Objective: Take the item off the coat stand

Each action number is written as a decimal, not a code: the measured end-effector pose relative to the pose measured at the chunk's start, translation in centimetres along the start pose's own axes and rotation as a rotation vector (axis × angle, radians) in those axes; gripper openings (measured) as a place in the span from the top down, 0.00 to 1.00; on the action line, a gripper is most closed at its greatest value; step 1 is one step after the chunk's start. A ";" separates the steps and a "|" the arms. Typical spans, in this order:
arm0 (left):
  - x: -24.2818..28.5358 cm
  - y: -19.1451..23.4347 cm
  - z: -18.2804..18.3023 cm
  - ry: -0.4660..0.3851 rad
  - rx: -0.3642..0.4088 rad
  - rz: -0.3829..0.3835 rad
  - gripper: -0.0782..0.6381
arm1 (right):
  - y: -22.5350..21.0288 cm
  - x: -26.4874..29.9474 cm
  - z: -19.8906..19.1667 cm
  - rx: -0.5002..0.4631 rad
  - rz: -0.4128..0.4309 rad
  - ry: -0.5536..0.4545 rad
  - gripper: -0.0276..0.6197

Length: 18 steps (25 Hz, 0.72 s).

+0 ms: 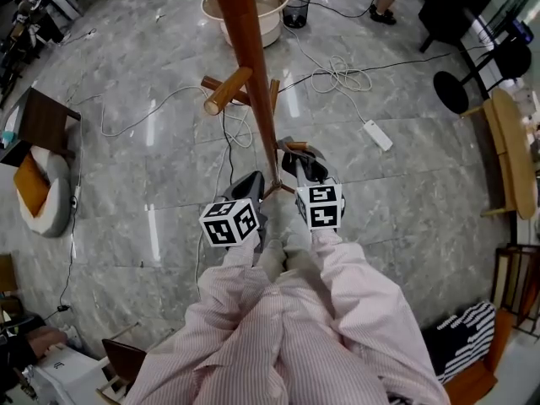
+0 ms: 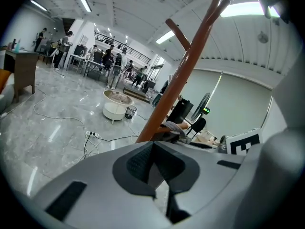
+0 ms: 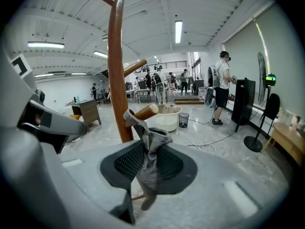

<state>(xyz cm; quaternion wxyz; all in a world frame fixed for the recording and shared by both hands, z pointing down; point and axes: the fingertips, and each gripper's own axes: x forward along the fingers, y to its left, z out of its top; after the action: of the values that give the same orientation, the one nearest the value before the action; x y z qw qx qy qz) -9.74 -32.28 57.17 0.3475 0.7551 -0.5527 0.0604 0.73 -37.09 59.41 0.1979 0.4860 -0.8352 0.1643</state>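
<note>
My right gripper (image 3: 150, 162) is clamped on the soft, light grey cloth (image 3: 152, 144), hooked over the coat stand's (image 3: 116, 80) peg (image 3: 145, 112) at twelve o'clock, a sound hold near its loop, while my left gripper (image 2: 152, 163) is closed on nothing.

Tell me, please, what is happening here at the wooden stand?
A person holds a gripper in each hand at a coat stand. The right gripper has its jaws closed on a grey cloth that hangs from a low peg. The left gripper waits beside it, jaws together, with nothing between them. The cloth is not yet off the peg.
</note>
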 end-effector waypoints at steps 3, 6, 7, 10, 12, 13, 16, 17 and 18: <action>-0.1 -0.6 0.2 -0.005 0.010 -0.016 0.89 | 0.0 -0.7 0.7 -0.011 0.002 -0.022 0.84; -0.1 -1.3 0.5 -0.010 0.016 -0.033 0.89 | -0.3 -1.3 1.5 -0.016 0.001 -0.037 0.84; -0.1 -1.5 0.6 -0.012 0.018 -0.038 0.89 | -0.4 -1.4 1.7 -0.015 0.000 -0.039 0.84; -0.1 -2.1 0.9 -0.017 0.027 -0.052 0.89 | -0.6 -2.0 2.4 0.005 -0.001 -0.051 0.84; -0.1 -2.6 1.0 -0.019 0.032 -0.061 0.89 | -1.2 -2.3 2.6 0.010 -0.011 -0.059 0.84; 0.0 -2.8 1.1 -0.019 0.034 -0.066 0.89 | -1.5 -2.4 2.7 0.011 -0.016 -0.061 0.84; 0.2 -3.4 1.1 -0.018 0.042 -0.082 0.89 | -2.1 -2.8 3.0 0.027 -0.028 -0.067 0.84; 0.3 -3.7 1.1 -0.018 0.045 -0.087 0.89 | -2.5 -2.9 3.1 0.031 -0.034 -0.072 0.84; 0.4 -3.9 1.1 -0.017 0.049 -0.093 0.89 | -2.8 -3.1 3.3 0.035 -0.042 -0.077 0.84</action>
<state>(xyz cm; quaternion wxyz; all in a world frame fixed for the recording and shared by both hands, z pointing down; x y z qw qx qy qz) -6.51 -32.65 54.72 0.3266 0.7886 -0.5185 0.0511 4.00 -37.65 55.30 0.1607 0.5127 -0.8289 0.1558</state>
